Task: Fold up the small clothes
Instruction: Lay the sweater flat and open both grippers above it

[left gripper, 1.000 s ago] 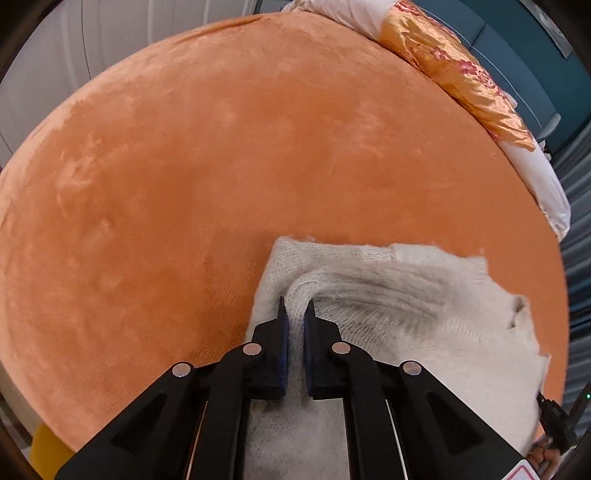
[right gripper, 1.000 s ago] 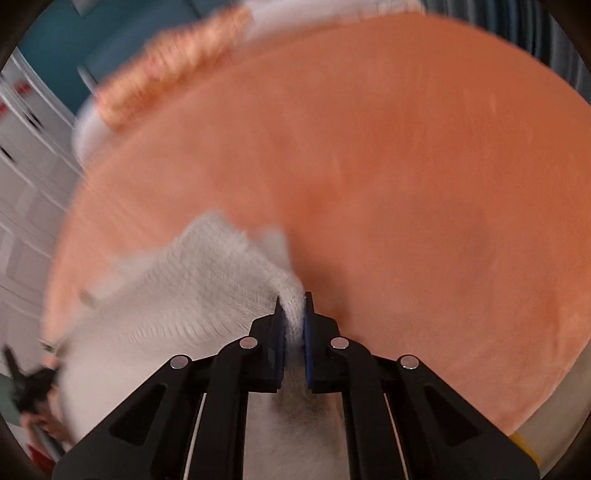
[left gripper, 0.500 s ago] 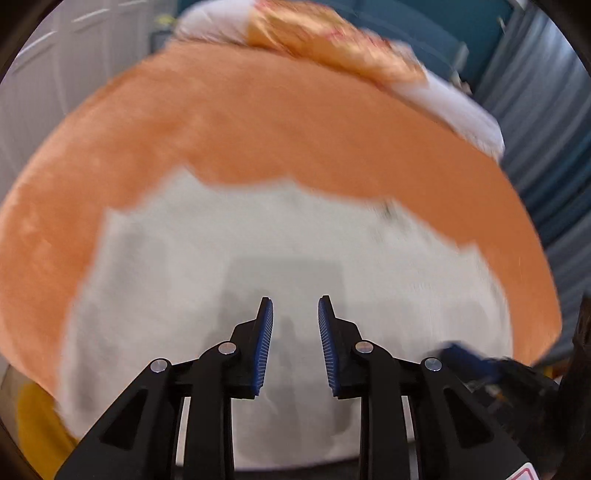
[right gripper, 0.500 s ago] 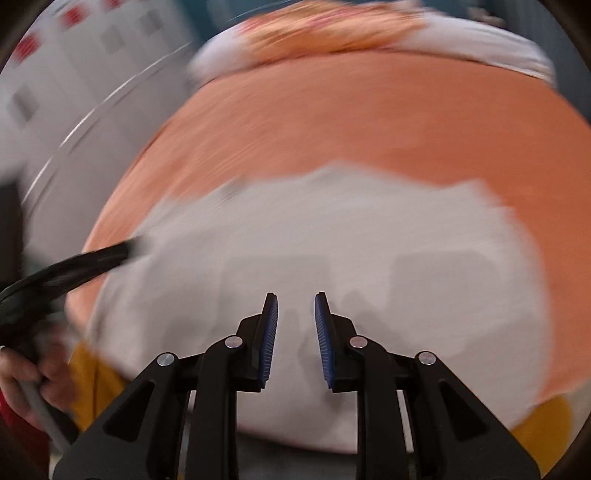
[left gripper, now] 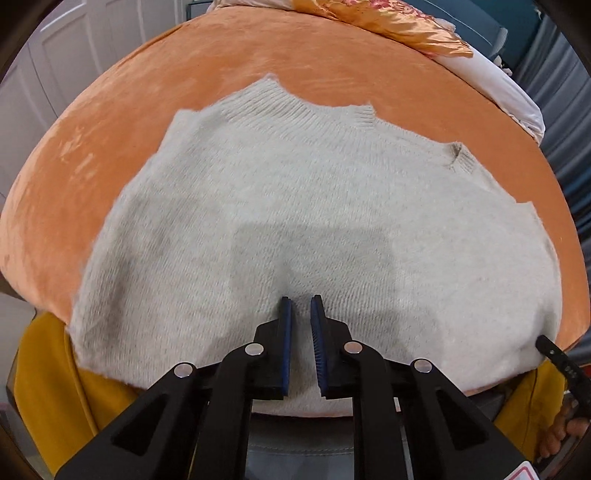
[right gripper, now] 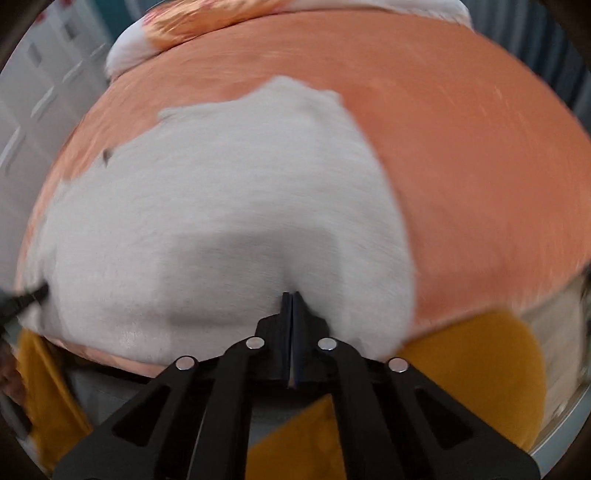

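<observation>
A cream knit sweater [left gripper: 295, 192] lies spread flat on the orange plush surface [left gripper: 147, 92], its ribbed collar at the far side. My left gripper [left gripper: 300, 298] hovers over the sweater's near middle. Its jaws are closing, a narrow gap still shows, and nothing is between them. In the blurred right wrist view my right gripper [right gripper: 291, 294] is shut, its pads together over the near part of the sweater [right gripper: 229, 206], with no cloth seen between them. The right gripper's tip [left gripper: 554, 350] shows at the sweater's near right corner.
An orange satin pillow [left gripper: 406, 22] and white bedding [left gripper: 498, 81] lie at the far edge. Mustard-yellow fabric [left gripper: 48, 387] hangs below the near edge, also mustard-yellow fabric [right gripper: 480, 362] on the right. White cabinet doors [left gripper: 74, 55] stand to the left. A person's hand [left gripper: 565, 424] is at the lower right.
A second ago both grippers pinched folds of the sweater. They let go, the sweater now lies spread out, both grippers drew back toward its near edge, and their jaws came together again.
</observation>
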The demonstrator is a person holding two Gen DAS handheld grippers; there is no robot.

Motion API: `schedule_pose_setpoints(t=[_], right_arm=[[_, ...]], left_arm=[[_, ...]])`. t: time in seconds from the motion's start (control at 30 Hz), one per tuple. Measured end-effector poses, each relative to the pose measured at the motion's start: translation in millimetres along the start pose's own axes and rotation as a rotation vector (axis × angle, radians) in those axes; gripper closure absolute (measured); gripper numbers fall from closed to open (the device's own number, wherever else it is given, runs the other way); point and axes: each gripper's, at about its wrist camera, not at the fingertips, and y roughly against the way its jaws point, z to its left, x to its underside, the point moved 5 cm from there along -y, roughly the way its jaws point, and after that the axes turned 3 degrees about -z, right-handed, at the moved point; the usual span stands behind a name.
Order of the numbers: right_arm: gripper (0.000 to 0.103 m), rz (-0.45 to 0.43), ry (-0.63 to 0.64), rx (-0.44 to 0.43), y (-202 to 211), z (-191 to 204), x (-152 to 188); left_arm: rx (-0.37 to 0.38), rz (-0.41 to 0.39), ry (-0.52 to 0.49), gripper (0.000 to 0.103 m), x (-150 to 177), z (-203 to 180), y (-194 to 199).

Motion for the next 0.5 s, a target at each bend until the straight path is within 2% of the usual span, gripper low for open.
schedule_pose_setpoints(t=[0.07, 0.1, 0.2, 0.3, 0.43, 0.5], right_arm=[[0.103, -0.019, 0.016, 0.004, 10.0, 7.7, 0.7], [0.099, -0.027, 0.020, -0.011, 13.6, 13.6, 0.1], [0.099, -0.023, 0.060, -0.040, 17.6, 21.4, 5.9], [0.101, 0.044, 0.112, 0.028, -14.0, 25.0, 16.3], [0.101, 0.039, 0.115, 0.039, -10.9, 30.0, 8.2], [0.101, 0.021, 0.076, 0.000, 0.8, 28.6, -1.5]], left_arm=[[-0.016, -0.001, -0.009, 0.088, 2.3, -0.3, 1.2], [-0.024, -0.001, -0.016, 0.088, 0.9, -2.4, -0.4], [-0.040, -0.002, -0.033, 0.088, 1.1, -4.7, -2.6], [-0.044, -0.003, -0.035, 0.088, 0.6, -2.2, -4.8], [-0.033, 0.000, -0.032, 0.088, 0.6, 0.7, -4.7], [0.002, -0.001, -0.002, 0.088, -1.3, 4.5, 1.3]])
